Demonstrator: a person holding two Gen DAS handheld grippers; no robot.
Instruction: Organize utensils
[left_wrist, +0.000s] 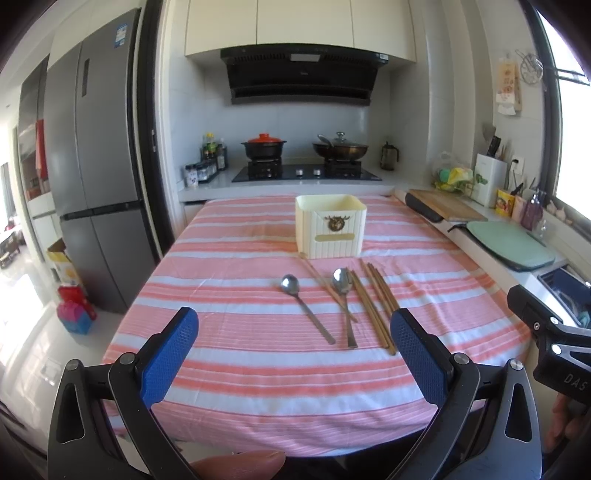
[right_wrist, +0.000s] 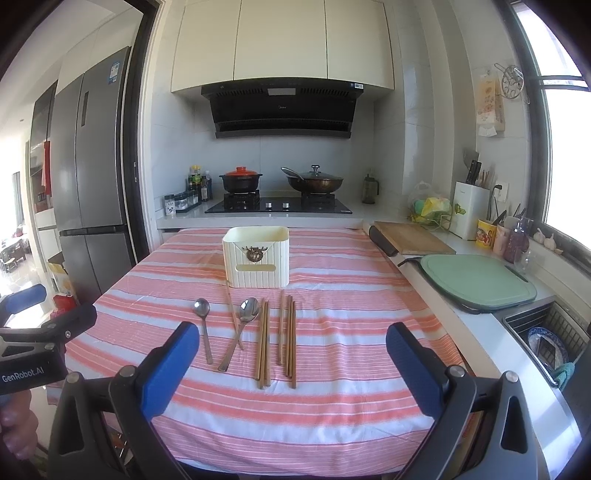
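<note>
2 spoons (right_wrist: 202, 325) lie left on the striped worktop (right_wrist: 332, 406), chopsticks (right_wrist: 286, 332) to their right, all before the cream holder (right_wrist: 256, 258); nothing looks stowed. Left gripper (left_wrist: 294, 332) and right gripper (right_wrist: 293, 349) hover spread wide, empty.

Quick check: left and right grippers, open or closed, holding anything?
Left gripper: open, empty, above the striped tablecloth.
Right gripper: open, empty, short of the chopsticks.
</note>
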